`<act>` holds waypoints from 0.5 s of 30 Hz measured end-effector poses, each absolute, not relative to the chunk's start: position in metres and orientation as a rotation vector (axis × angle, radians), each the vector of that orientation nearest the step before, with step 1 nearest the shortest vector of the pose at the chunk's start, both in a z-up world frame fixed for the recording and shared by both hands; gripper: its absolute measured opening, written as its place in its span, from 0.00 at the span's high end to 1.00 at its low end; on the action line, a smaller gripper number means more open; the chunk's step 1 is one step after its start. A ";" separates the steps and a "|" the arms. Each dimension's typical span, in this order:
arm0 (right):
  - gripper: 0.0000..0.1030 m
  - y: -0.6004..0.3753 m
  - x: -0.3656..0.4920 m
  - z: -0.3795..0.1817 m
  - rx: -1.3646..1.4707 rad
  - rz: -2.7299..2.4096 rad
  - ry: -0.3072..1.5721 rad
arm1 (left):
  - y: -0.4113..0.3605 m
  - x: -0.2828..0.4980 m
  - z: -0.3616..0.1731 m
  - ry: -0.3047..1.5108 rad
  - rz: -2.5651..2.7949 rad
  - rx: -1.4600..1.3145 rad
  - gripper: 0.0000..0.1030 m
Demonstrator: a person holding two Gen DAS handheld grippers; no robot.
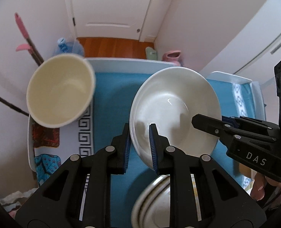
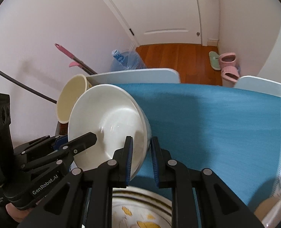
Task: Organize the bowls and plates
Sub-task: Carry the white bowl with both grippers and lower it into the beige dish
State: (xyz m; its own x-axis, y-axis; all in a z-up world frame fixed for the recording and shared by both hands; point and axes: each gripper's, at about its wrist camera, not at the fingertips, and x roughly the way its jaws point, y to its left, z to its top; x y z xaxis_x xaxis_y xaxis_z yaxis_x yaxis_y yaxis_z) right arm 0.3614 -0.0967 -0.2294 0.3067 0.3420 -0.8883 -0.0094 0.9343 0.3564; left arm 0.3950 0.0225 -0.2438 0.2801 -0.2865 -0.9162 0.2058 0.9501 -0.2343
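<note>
A white bowl (image 1: 174, 110) hangs tilted above the blue cloth, held from both sides. My left gripper (image 1: 139, 134) is shut on its near left rim, one blue pad inside and one outside. In from the right comes my right gripper (image 1: 214, 122), shut on the opposite rim. In the right wrist view the same white bowl (image 2: 106, 125) sits between my right gripper (image 2: 141, 148) and the left gripper (image 2: 77, 142). A cream bowl (image 1: 60, 91) (image 2: 72, 98) stands at the table's far left. Below my fingers lies a ringed plate (image 1: 153, 199) (image 2: 140, 209), partly hidden.
A blue tablecloth (image 2: 216, 123) covers the table. Two white chair backs (image 2: 136, 76) (image 2: 264, 85) stand along its far edge. Beyond are a water bottle (image 2: 125, 60), a pink-handled mop (image 2: 72, 57), pink slippers (image 2: 228, 66) and a white door. A pale dish edge (image 2: 277, 209) shows at bottom right.
</note>
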 end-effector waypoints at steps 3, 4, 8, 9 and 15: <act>0.83 -0.112 0.350 -0.208 0.310 0.219 1.214 | 0.004 0.389 -0.224 1.227 -0.354 -0.072 0.84; 0.83 -0.120 0.345 -0.200 0.309 0.210 1.205 | 0.000 0.388 -0.220 1.222 -0.363 -0.069 0.84; 0.83 -0.152 0.323 -0.175 0.301 0.184 1.179 | -0.037 0.372 -0.195 1.195 -0.397 -0.043 0.84; 0.83 -0.160 0.317 -0.170 0.298 0.178 1.175 | -0.048 0.367 -0.190 1.188 -0.404 -0.041 0.84; 0.83 -0.215 0.275 -0.151 0.305 0.158 1.160 | -0.115 0.338 -0.174 1.177 -0.417 -0.028 0.84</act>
State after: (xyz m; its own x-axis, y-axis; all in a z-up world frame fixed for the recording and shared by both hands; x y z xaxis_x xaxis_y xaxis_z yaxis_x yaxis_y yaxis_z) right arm 0.2754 -0.2152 -0.1507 0.3943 0.2785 -0.8758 0.0339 0.9479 0.3167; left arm 0.3376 -0.1145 -0.1745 0.3172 -0.3313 -0.8886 0.3019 0.9235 -0.2365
